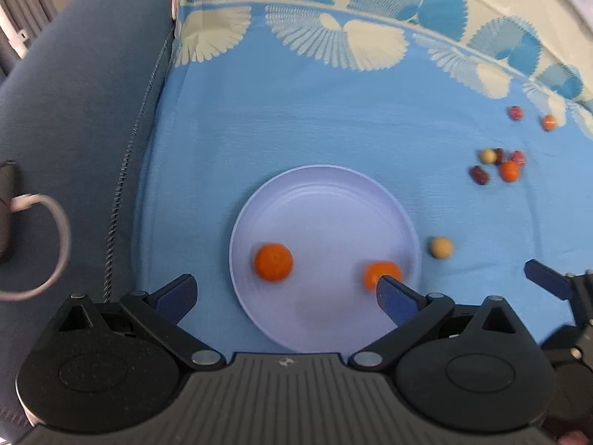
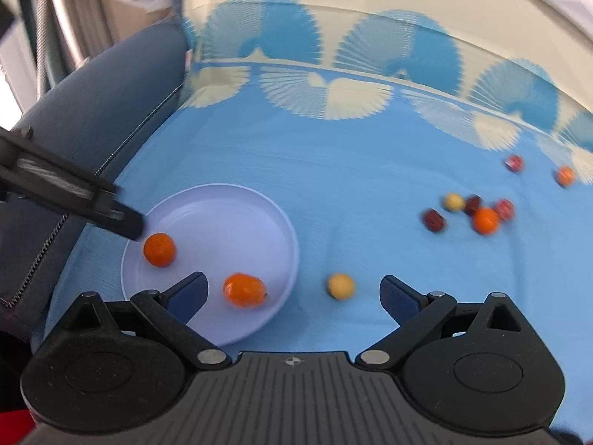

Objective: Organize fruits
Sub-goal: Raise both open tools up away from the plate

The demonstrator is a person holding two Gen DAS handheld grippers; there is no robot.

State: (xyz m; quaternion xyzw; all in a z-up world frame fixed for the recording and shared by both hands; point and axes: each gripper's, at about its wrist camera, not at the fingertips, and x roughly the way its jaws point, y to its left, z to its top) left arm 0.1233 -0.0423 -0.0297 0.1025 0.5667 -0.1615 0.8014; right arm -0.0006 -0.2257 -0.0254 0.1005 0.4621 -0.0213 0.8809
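Observation:
A pale lilac plate [image 1: 326, 193] [image 2: 229, 200] lies on the blue cloth and holds two orange fruits [image 1: 273, 261] [image 1: 381, 272] [image 2: 159, 249] [image 2: 244, 290]. My left gripper [image 1: 287, 293] is open and empty, low over the plate's near rim. My right gripper [image 2: 294, 294] is open and empty, just right of the plate. A beige fruit [image 1: 441, 247] [image 2: 341, 286] lies between its fingers, on the cloth. A cluster of dark red, beige and orange fruits [image 1: 498, 165] [image 2: 470, 213] lies farther right.
A dark red fruit [image 1: 515, 112] [image 2: 514, 163] and an orange fruit [image 1: 548, 122] [image 2: 565, 176] lie at the far right. A dark grey cushion [image 1: 81, 111] [image 2: 92, 111] borders the cloth on the left. The right gripper's finger [image 1: 545, 278] shows in the left view.

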